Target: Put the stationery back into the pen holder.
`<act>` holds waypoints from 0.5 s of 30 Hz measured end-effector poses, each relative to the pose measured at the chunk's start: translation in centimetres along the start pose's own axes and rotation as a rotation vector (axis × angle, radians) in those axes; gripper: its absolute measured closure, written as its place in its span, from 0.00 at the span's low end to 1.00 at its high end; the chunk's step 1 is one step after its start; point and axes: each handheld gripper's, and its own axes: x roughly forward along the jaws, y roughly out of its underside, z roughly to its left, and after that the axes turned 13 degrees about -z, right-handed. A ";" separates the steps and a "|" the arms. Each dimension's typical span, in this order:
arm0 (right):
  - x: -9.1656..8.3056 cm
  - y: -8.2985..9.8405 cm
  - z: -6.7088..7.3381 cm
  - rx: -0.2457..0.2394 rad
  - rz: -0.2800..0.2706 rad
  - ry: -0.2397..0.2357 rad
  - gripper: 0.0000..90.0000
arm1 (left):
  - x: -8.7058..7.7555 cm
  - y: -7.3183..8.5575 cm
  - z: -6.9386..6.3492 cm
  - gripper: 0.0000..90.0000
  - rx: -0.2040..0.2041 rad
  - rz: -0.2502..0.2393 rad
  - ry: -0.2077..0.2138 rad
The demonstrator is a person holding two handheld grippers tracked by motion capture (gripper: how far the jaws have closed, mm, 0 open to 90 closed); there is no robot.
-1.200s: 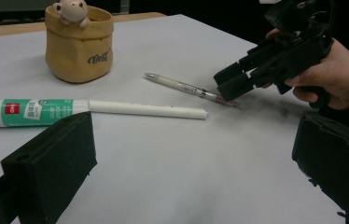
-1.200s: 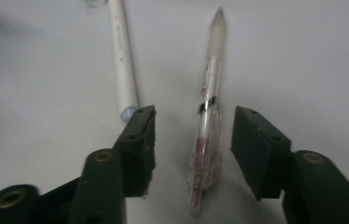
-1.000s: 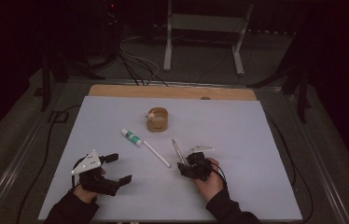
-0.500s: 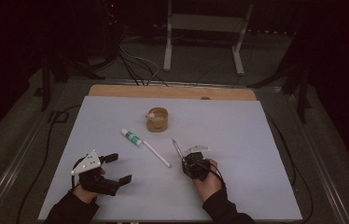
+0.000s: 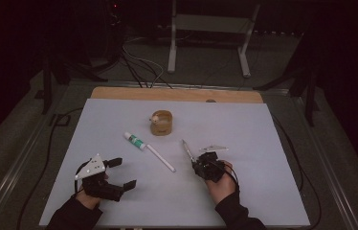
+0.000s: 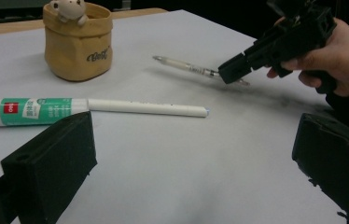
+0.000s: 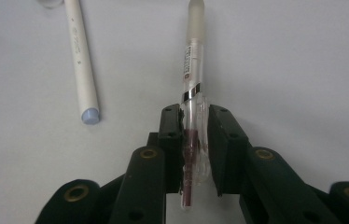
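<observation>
My right gripper [image 7: 195, 116] is shut on the rear end of a clear pen [image 7: 192, 60], which points away from me over the white mat [image 5: 263, 143]. In the high view that gripper [image 5: 196, 164] is right of centre, with the pen [image 5: 186, 149] angled up-left from it. In the left gripper view the pen [image 6: 182, 64] slopes down toward the mat, with the right gripper [image 6: 231, 70] on its end. My left gripper [image 5: 122, 173] rests at the near left, open with nothing between its jaws [image 6: 193, 140]. A white pen with a green label [image 5: 148, 151] lies between the two grippers.
A tan pouch-like cup [image 5: 161, 123] with a small figure on its rim stands at mid-table behind the pens. The table's wooden back edge [image 5: 177, 94] shows beyond the mat. Cables and a metal stand [image 5: 206, 43] are on the floor behind.
My right hand has shifted slightly toward the clear pen. The left hand, white pen and cup have not moved.
</observation>
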 end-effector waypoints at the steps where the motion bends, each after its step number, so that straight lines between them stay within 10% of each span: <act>1: -0.2 -0.1 -0.1 0.004 -0.003 -0.005 0.84 | 0.1 0.0 -0.1 0.00 0.001 0.003 0.005; 15: -2.9 -0.1 -1.3 0.024 0.005 -0.113 0.84 | 1.6 -0.3 -1.1 0.00 0.051 0.042 0.089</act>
